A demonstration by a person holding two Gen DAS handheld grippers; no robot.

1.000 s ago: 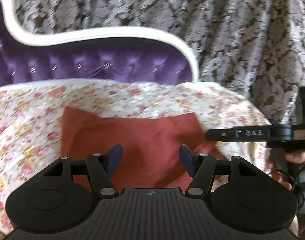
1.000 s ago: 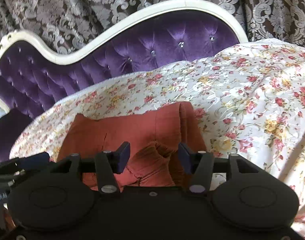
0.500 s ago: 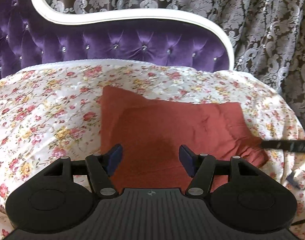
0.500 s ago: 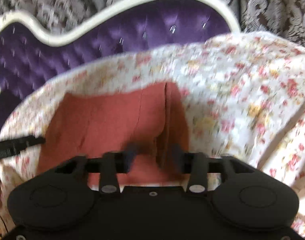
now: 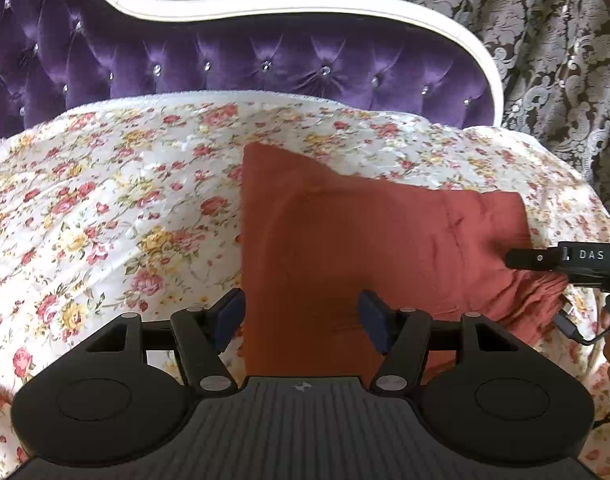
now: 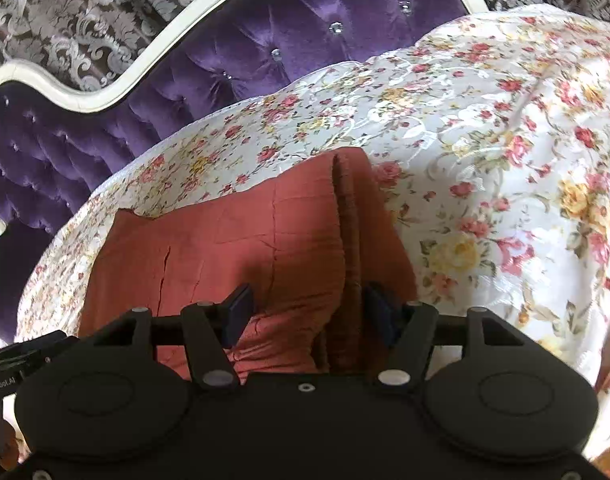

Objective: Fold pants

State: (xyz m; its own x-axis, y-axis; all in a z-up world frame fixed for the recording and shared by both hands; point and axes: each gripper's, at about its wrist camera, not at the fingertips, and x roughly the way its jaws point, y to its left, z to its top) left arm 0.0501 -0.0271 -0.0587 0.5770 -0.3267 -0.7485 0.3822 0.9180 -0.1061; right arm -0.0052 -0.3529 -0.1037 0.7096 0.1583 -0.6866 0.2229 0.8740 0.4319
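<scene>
On the floral bedspread [image 5: 105,208], the folded pants [image 5: 345,240] are seen at 12 o'clock of the left hand-held gripper [image 5: 301,316], spread and empty, long axis toward 3 o'clock.

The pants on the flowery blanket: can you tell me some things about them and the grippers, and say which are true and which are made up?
1. The pants are rust red. True.
2. The pants lie on a plain blue sheet. False: they lie on a flowered bedspread.
3. The left hand-held gripper is open, with nothing between its fingers. True.
4. The right hand-held gripper is clamped shut on the pants. False: its fingers stand apart over the cloth.
5. The headboard behind the bed is green. False: it is tufted purple with a white frame.
6. The pants lie in a folded bundle with a thick layered edge. True.
</scene>
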